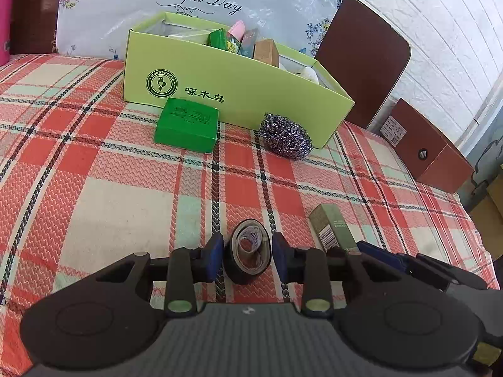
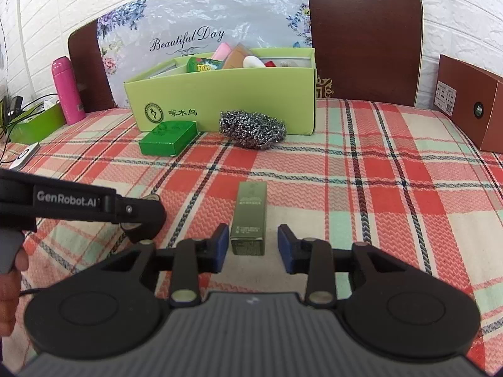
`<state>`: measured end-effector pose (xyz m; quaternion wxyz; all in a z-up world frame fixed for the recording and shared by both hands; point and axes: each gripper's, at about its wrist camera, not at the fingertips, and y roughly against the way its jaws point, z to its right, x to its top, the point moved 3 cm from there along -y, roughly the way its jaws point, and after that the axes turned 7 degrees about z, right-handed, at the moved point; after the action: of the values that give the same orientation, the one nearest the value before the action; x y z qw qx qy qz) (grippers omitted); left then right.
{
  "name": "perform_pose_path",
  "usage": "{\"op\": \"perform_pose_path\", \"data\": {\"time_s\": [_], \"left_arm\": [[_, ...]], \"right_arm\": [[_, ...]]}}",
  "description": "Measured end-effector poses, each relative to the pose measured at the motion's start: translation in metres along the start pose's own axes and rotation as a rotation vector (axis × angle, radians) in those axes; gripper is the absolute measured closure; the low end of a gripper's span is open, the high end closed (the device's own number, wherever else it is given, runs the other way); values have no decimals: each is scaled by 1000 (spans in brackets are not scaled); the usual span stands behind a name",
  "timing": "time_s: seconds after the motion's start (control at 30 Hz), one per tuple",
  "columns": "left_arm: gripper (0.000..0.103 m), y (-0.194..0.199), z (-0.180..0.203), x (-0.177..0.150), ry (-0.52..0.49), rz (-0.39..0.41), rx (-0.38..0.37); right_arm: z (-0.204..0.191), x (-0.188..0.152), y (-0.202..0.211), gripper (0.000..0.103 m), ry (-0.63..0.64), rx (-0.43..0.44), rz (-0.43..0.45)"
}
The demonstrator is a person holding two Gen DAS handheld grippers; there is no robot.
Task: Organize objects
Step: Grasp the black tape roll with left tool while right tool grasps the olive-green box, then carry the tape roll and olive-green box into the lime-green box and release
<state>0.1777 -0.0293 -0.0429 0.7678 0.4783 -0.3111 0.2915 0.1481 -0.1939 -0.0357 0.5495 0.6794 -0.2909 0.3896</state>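
Observation:
My left gripper (image 1: 247, 256) is shut on a black tape roll (image 1: 248, 270) that stands on edge on the plaid cloth (image 1: 110, 188), with a blue pad against each side. My right gripper (image 2: 253, 245) is open. An olive-green carton (image 2: 250, 216) lies flat between its pads, with a gap showing on the right side. The same carton (image 1: 330, 227) shows in the left wrist view, just right of the tape. A light green cardboard box (image 2: 251, 94) at the back holds several small items. A flat green box (image 2: 168, 138) and a steel scourer (image 2: 251, 132) lie in front of it.
A pink bottle (image 2: 67, 91) stands at the back left near a green tray and cables. A brown box (image 2: 471, 106) sits at the right edge. A dark headboard and a floral plastic-wrapped board stand behind the bed. A person's hand (image 2: 9, 282) shows at the left.

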Motion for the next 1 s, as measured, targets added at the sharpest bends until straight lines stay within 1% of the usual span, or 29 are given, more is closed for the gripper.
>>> {"op": "perform_pose_path", "data": {"time_s": [0.03, 0.1, 0.13, 0.2, 0.27, 0.3, 0.37, 0.4, 0.43, 0.47, 0.53, 0.57, 0.6, 0.7, 0.83, 1.0], "left_arm": [[56, 1, 1, -1, -7, 3, 2], [47, 5, 3, -2, -24, 22, 14], [46, 8, 5, -4, -37, 36, 18], [46, 13, 8, -6, -57, 53, 12], [46, 11, 9, -7, -86, 47, 21], [47, 8, 9, -8, -95, 35, 34], [49, 4, 7, -10, -94, 24, 34], [56, 4, 8, -10, -98, 29, 34], [67, 3, 8, -9, -105, 25, 27], [70, 2, 9, -9, -106, 17, 20], [70, 3, 9, -10, -104, 17, 16], [70, 3, 9, -10, -104, 17, 14], [70, 4, 9, -10, -101, 17, 13], [70, 7, 9, -10, -87, 18, 9], [70, 16, 14, -3, -75, 40, -12], [70, 34, 24, 17, -64, 99, -47]], "right_arm": [[-1, 0, 0, 68, 4, 3, 2], [-3, 1, 0, 68, 9, 5, 4], [-3, 1, -1, 69, 10, 4, 3], [-3, 1, -3, 68, 6, 2, -1], [-2, 0, -4, 68, 5, 2, -7], [-3, 0, -5, 68, 7, 1, -7], [-3, -1, -8, 69, 11, 2, -9], [-3, -1, -9, 68, 12, 1, -13], [-4, -2, -11, 68, 15, 0, -17], [-5, -2, -12, 69, 19, -1, -14], [-6, -2, -13, 74, 32, -2, -11], [-7, -3, -13, 79, 40, -5, -8], [-7, -3, -12, 81, 43, -3, -6], [-9, -2, -7, 81, 44, 9, -3], [-11, 5, 3, 81, 43, 27, 28], [-11, 30, 21, 81, 38, 49, 118]]}}
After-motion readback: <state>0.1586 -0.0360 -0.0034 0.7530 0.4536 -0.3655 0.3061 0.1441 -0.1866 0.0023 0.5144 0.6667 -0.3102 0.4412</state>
